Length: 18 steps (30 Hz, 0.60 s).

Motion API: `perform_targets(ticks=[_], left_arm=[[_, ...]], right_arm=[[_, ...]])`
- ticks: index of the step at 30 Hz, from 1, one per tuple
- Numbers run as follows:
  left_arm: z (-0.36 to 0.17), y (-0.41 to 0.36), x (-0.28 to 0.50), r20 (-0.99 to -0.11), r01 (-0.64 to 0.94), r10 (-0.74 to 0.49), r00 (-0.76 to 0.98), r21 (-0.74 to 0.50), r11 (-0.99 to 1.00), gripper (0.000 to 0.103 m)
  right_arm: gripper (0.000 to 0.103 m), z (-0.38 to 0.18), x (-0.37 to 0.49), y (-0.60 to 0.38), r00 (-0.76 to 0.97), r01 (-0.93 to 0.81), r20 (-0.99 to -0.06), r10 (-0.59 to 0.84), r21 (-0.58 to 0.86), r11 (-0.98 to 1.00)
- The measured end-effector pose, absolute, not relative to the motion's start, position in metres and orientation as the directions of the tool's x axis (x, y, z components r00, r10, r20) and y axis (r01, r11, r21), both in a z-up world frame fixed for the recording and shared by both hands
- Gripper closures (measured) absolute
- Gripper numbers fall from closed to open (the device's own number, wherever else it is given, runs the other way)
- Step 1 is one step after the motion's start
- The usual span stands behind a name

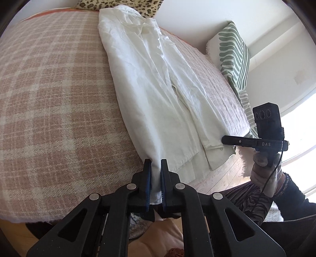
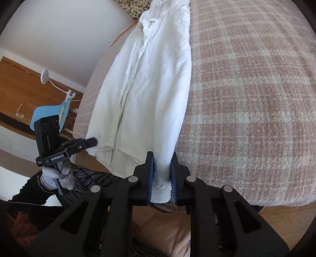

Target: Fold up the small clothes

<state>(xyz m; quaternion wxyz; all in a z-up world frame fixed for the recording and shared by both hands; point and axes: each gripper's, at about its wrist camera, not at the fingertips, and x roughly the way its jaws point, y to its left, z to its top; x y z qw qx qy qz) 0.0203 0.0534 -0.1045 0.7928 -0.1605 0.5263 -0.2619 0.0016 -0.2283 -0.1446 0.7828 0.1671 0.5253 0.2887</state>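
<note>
A: Blue-padded fingers of the left gripper are clamped on a hem corner of the white shirt, cloth pinched tight between the pads at the near edge of the bed.

B: And the right gripper?

A: It too is clenched on the shirt, at the other hem corner. Its fingers stand a little wider, with a thicker fold of fabric bunched between them.

B: Where does the shirt run from there?

A: Straight away from both sets of fingers, lengthwise up the pink plaid blanket, sides folded inward, collar at the far end near a leopard-print pillow. The hem hangs just over the blanket's near edge.

B: Does each camera see the other gripper?

A: Yes. The left view shows the right one off to the right of the fingers, at the hem, held in a gloved hand. The right view shows the left one to the left, against the hem, in a gloved hand.

B: Beyond the bed?

A: A green striped cushion far right of the left fingers; a blue chair and wooden wall far left of the right fingers.
</note>
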Motion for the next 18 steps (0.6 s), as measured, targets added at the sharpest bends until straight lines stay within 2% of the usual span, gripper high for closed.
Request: perform_targets(ticks=[1,3,5,8,18], left_arm=[[-0.107,0.054,0.022,-0.748,0.232,-0.594,0.295,-0.547,0.804,0.096],[-0.106,0.053,0.024,-0.737,0.226,-0.609,0.293,-0.565,0.793,0.096],[-0.099,0.051,0.022,-0.729,0.252,-0.613,0.304,-0.560,0.790,0.096],[-0.089,0.055,0.024,-0.692,0.249,-0.652,0.309,-0.603,0.758,0.097],[-0.053,0.053,0.052,-0.589,0.253,-0.732,0.343,-0.693,0.675,0.097]], right_arm=[[0.076,-0.148,0.002,-0.230,0.266,-0.265,-0.716,0.646,0.590,0.763],[0.074,-0.149,0.001,-0.229,0.267,-0.260,-0.706,0.656,0.602,0.755],[0.084,-0.143,-0.002,-0.230,0.269,-0.262,-0.682,0.680,0.627,0.733],[0.089,-0.140,0.001,-0.237,0.273,-0.234,-0.632,0.726,0.688,0.687],[0.091,-0.112,0.026,-0.243,0.341,-0.173,-0.489,0.803,0.807,0.565]])
